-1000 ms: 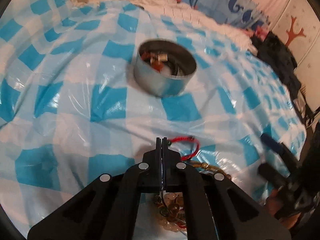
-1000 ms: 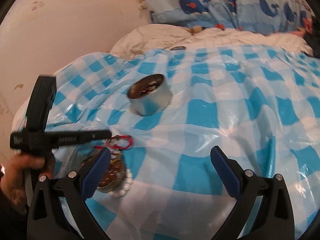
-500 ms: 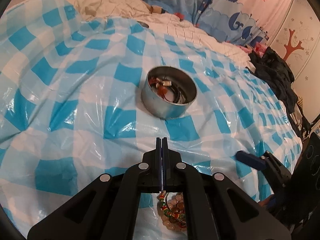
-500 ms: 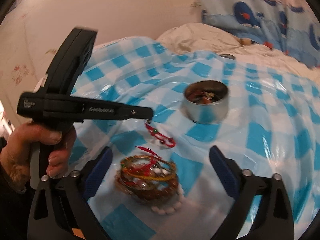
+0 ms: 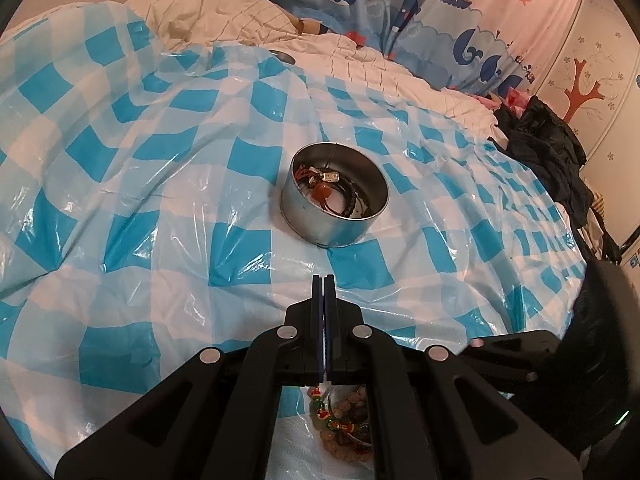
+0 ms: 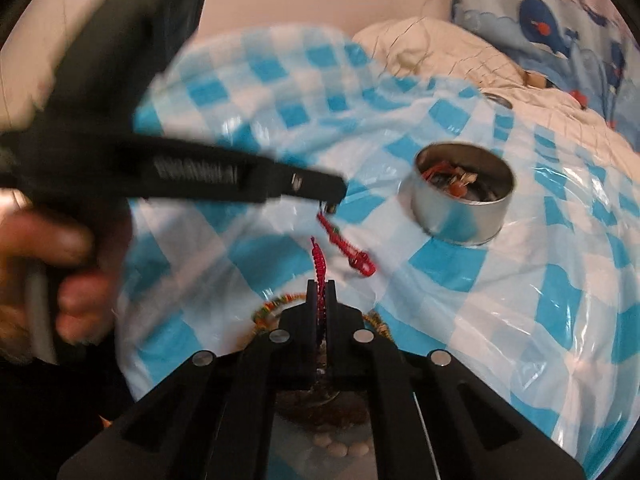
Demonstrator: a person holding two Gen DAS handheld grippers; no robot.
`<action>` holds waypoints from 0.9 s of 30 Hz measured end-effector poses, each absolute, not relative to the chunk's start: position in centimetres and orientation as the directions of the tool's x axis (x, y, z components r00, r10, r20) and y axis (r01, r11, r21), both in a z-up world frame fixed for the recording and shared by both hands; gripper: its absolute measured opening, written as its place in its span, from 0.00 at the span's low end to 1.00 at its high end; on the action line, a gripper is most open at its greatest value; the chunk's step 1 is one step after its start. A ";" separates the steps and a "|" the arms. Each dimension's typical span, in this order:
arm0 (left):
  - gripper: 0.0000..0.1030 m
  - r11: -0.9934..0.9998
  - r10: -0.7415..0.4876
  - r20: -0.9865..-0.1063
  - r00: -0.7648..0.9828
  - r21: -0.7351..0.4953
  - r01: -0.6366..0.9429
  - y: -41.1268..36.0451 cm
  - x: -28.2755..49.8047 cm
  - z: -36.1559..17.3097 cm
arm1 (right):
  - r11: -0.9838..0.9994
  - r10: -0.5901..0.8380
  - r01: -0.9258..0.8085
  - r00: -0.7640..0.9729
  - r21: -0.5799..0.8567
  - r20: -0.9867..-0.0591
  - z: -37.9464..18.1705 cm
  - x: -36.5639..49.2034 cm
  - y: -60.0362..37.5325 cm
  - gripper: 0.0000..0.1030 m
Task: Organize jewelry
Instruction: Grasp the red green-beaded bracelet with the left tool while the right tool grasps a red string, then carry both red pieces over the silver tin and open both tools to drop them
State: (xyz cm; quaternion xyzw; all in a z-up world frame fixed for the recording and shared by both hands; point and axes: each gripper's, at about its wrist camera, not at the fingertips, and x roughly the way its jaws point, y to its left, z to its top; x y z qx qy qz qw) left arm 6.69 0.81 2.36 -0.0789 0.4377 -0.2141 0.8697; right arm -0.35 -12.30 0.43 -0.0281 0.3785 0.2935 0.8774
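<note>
A round metal tin (image 5: 335, 194) with several jewelry pieces in it sits on the blue checked plastic sheet (image 5: 160, 200); it also shows in the right wrist view (image 6: 460, 196). My left gripper (image 5: 324, 284) is shut on a red woven bracelet (image 6: 348, 250), which hangs from its tip (image 6: 332, 200) above the sheet. My right gripper (image 6: 320, 292) is shut on a red cord (image 6: 319, 268) rising from the pile of beaded bracelets (image 6: 280, 308) below it. That pile also shows under the left gripper (image 5: 344, 420).
White bedding (image 5: 240, 20) and a whale-print cloth (image 5: 400, 8) lie beyond the sheet. Dark clothing (image 5: 548, 152) is heaped at the far right. A small metal lid (image 6: 498, 100) rests on the bedding behind the tin.
My left gripper has lifted the red bracelet off the pile toward the tin. My right gripper has moved over the pile and closed from wide open onto a red cord.
</note>
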 end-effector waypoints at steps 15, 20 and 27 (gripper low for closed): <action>0.00 0.864 -0.502 -0.671 0.545 -0.362 0.350 0.3 6.3 4.8 | 0.797 0.597 -0.446 0.684 0.407 -0.420 6.2 -0.9 -19.9 0.04; 0.00 0.838 -0.545 -0.634 0.550 -0.385 0.386 -1.5 8.1 7.3 | 0.806 0.584 -0.433 0.689 0.403 -0.429 6.4 0.7 -20.5 0.04; 0.01 0.833 -0.553 -0.637 0.538 -0.412 0.369 -4.9 15.5 7.1 | 0.814 0.570 -0.424 0.711 0.396 -0.411 7.5 5.3 -20.7 0.04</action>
